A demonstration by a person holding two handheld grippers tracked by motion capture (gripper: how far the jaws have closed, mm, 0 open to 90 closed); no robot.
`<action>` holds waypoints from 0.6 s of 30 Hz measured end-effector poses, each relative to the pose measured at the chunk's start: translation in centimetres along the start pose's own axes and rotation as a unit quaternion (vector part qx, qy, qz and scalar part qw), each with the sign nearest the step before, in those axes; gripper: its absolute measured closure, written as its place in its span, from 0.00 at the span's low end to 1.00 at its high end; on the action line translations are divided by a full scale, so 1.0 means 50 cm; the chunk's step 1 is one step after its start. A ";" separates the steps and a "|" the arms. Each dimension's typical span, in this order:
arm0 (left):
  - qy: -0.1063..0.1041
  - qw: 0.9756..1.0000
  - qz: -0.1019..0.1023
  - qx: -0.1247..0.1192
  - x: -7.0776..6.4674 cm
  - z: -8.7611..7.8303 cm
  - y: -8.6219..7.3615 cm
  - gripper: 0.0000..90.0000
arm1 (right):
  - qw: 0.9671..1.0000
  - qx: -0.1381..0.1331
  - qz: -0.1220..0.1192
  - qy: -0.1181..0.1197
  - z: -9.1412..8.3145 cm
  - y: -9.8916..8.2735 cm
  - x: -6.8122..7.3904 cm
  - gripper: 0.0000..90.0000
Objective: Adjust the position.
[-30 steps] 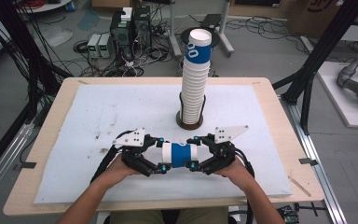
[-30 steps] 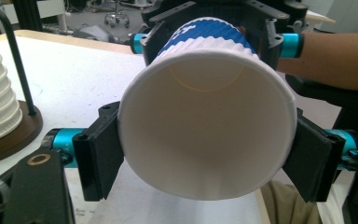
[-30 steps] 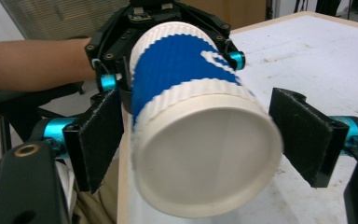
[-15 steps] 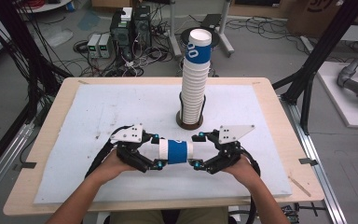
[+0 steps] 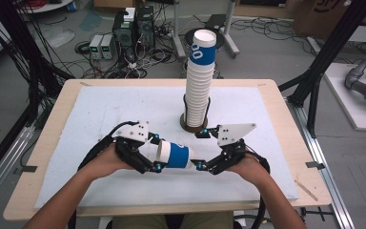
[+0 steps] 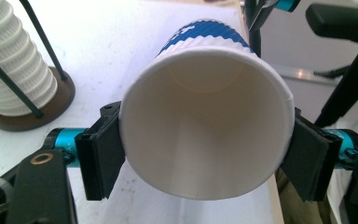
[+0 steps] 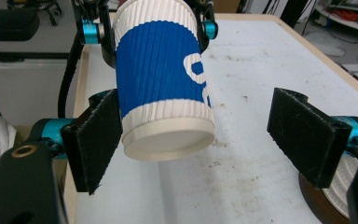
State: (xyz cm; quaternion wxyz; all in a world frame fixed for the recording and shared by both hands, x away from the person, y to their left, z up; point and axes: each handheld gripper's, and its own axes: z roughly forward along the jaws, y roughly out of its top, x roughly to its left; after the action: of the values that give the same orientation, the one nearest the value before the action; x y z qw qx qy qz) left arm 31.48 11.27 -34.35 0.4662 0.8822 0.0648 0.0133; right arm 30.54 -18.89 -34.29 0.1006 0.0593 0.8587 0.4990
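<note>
A blue-and-white ribbed paper cup (image 5: 174, 156) lies on its side in the air over the white mat (image 5: 100, 114), held between both hands. My left gripper (image 5: 158, 155) is shut on its open rim. In the left gripper view both pads (image 6: 103, 156) press the cup (image 6: 205, 130), after the jaws closed in a little. My right gripper (image 5: 195, 162) straddles the cup's base (image 7: 168, 140). Its jaws have just widened: one pad (image 7: 95, 140) lies against the cup wall, the other pad (image 7: 307, 135) stands well clear.
A tall stack of the same cups (image 5: 199, 81) stands in a wire holder on a dark round base (image 5: 194, 126) at the mat's middle back, close behind the grippers. The wooden table edge (image 5: 286, 124) frames the mat. Cables and equipment lie on the floor beyond.
Both hands have risen with the cup between them and shifted slightly left. The right gripper's far pad now stands off the cup.
</note>
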 end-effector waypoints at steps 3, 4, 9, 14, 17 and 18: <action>-0.002 1.000 0.002 0.023 0.001 0.002 0.012 0.26 | 1.000 0.023 -0.010 0.002 0.011 0.007 0.002 0.20; -0.001 1.000 0.001 0.027 0.002 0.002 0.015 0.26 | 0.999 0.030 -0.014 0.005 0.015 0.010 0.002 0.20; 0.001 0.998 0.002 0.070 0.006 0.005 0.037 0.26 | 0.998 0.053 -0.027 0.007 0.029 0.023 0.005 0.20; 0.004 0.995 0.000 0.097 0.009 0.010 0.056 0.26 | 0.996 0.082 -0.046 0.012 0.043 0.042 0.007 0.20; 0.007 0.994 -0.006 0.109 0.010 0.014 0.064 0.26 | 0.994 0.096 -0.054 0.019 0.053 0.050 0.009 0.20; 0.008 0.993 -0.008 0.114 0.011 0.015 0.066 0.26 | 0.993 0.102 -0.055 0.019 0.057 0.052 0.009 0.20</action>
State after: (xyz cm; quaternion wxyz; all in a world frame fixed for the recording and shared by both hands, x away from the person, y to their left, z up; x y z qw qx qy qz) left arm 32.40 8.89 -32.08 0.3625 0.9288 0.0764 0.0089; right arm 30.76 -15.12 -33.44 0.1050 0.0122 0.9088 0.4037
